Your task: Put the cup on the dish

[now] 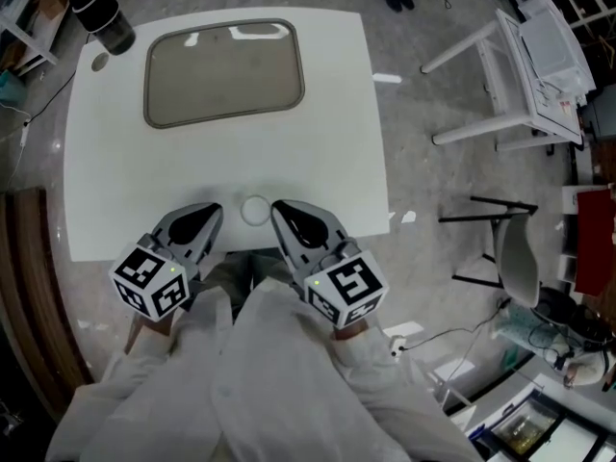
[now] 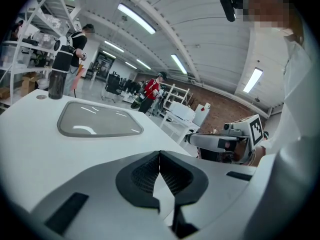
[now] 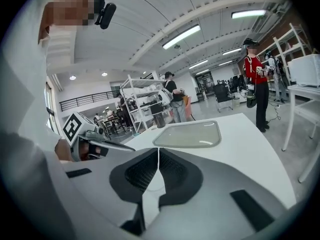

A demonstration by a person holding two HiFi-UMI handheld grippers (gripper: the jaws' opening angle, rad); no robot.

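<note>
White table (image 1: pixel 337 114) on a grey polished floor (image 1: pixel 423 162), open workshop room with strip lights and shelving.

Far left corner of the table: dark cup (image 1: pixel 104 17), upright, standing on the bare tabletop, not on the dish. Small round disc (image 1: pixel 99 63) just beside it on the near side. Right of those, grey dish (image 1: pixel 223 73), rectangular with rounded corners, lying flat with nothing in it, apart from the cup.

Near edge: left gripper (image 1: pixel 207 215), jaws closed together, nothing between them, tips over the table edge. Small white round thing (image 1: pixel 255 210) sits on the table between the two grippers; can't tell what it is. Right gripper (image 1: pixel 284 212), jaws also pressed together and empty. Each carries a cube with black-and-white square markers. White sleeves (image 1: pixel 250 373) behind them. Nothing lies between the grippers and the dish.

Right of the table: white rack (image 1: pixel 510 75), black stand (image 1: pixel 486 234), cables and clutter. Person in red top (image 3: pixel 255 69) stands in the background beyond the table.
</note>
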